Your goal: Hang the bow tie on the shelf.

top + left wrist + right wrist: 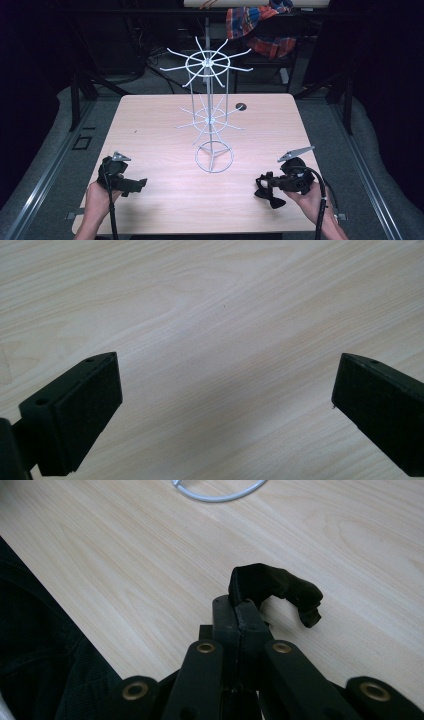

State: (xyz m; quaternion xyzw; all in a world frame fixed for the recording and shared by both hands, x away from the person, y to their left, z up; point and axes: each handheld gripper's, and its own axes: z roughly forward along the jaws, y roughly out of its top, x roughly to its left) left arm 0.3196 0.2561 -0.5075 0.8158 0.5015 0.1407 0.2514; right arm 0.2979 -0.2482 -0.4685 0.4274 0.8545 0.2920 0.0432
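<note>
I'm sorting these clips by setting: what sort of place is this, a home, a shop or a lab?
Most likely a lab or recording studio, not a home. A bare wooden table stands amid dark surroundings with metal frame posts, and cables lie on the floor behind it. A white wire display rack is the lone prop.

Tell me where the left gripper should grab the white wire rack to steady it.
Grip the rack's upright centre post between its two spoke tiers, coming in level from the left gripper's side. There the post is bare and thin; the spokes would likely flex.

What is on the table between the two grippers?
Just bare table in the high view, between the left gripper and right gripper. The white wire rack stands farther back.
</note>
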